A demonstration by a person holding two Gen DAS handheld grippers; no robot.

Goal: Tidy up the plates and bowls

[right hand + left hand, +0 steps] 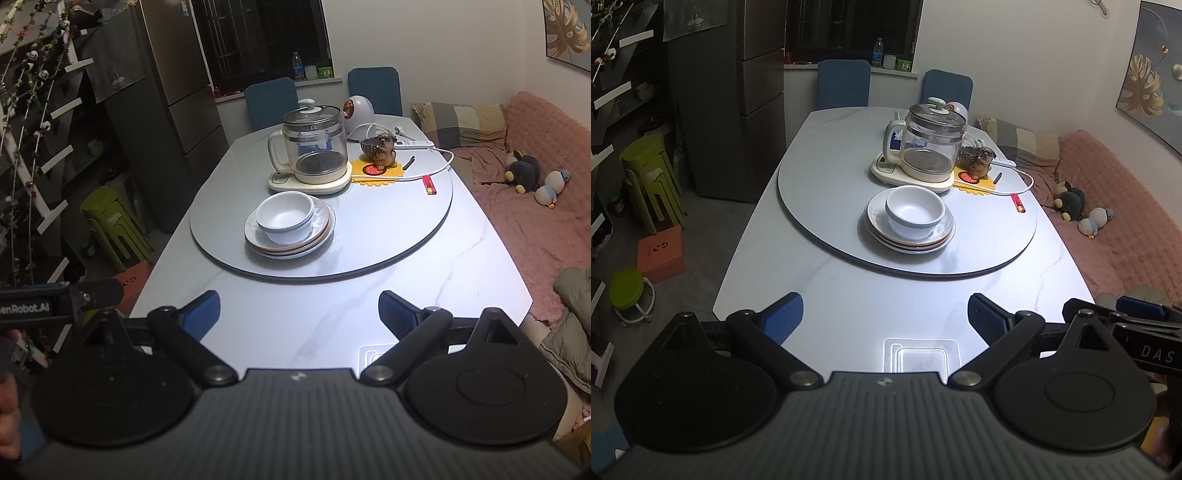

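Two white bowls point(915, 216) sit nested on my plates point(908, 236), far ahead of my left tool point(885, 319) and right tool point(299, 317). Both are spread, holding nothing. Grabbing one-sided could tip the stack.

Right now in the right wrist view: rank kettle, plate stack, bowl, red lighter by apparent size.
1. Plate stack and kettle: too close to rank, and the kettle sits farther away.
2. Bowl
3. Red lighter

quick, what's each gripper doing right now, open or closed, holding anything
Left gripper: open, holding nothing, back from the white bowls nested on the stacked plates.
Right gripper: open, holding nothing, above the white marble table.
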